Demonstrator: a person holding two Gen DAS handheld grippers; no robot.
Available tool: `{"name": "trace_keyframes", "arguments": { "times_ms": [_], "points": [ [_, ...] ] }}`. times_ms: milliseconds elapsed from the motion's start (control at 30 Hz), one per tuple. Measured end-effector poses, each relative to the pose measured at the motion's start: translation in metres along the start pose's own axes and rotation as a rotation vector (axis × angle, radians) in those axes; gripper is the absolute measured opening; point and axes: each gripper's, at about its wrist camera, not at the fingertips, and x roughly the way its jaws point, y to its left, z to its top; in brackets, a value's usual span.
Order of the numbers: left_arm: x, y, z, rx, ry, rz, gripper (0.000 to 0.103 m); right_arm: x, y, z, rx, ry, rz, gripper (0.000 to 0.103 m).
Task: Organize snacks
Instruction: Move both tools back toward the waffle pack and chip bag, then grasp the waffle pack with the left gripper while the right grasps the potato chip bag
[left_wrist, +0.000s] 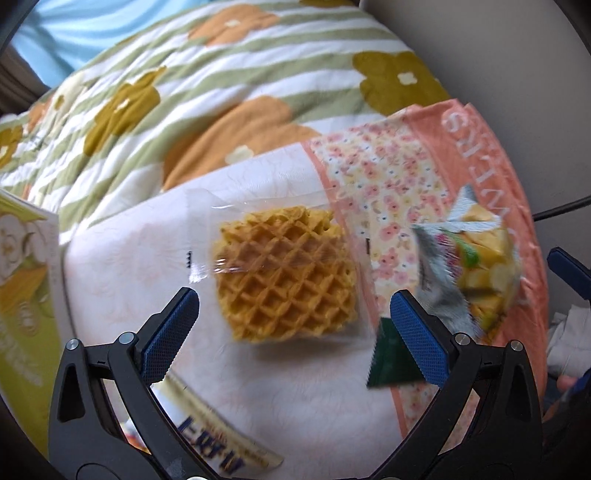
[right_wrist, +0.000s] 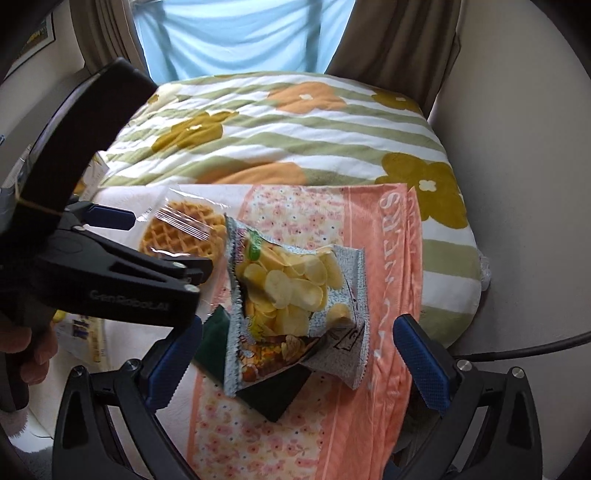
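Observation:
A waffle in clear wrap (left_wrist: 286, 278) lies on the white part of a towel, and my left gripper (left_wrist: 293, 312) hangs open just above it, one finger on each side. The waffle (right_wrist: 184, 232) also shows in the right wrist view, with the left gripper (right_wrist: 162, 243) over it. A chip bag (right_wrist: 291, 314) with a silver edge rests on a dark green packet (right_wrist: 273, 387) on the pink floral band. My right gripper (right_wrist: 295, 354) is open around the bag's near end, touching nothing. In the left wrist view the chip bag (left_wrist: 472, 266) sits right of the waffle.
The towel (right_wrist: 388, 295) covers a bed with a striped flower quilt (right_wrist: 314, 122). A green snack box (left_wrist: 26, 288) stands at the left and a flat packet with blue lettering (left_wrist: 218, 439) lies near the left gripper. A hand (right_wrist: 26, 350) holds the left gripper's handle. A black cable (right_wrist: 535, 347) runs at the right.

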Motion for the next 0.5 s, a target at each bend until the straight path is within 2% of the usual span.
{"name": "trace_keyframes", "arguments": {
  "times_ms": [267,500],
  "points": [
    [0.027,-0.002,0.009,0.026,0.02,0.05,0.103,0.022,0.002,0.002,-0.032,0.029,-0.006,0.103],
    [0.032,0.011,0.01,0.005,0.034,0.001,0.101,0.032,0.003,0.006,-0.046,0.045,-0.002,0.103]
  ]
}}
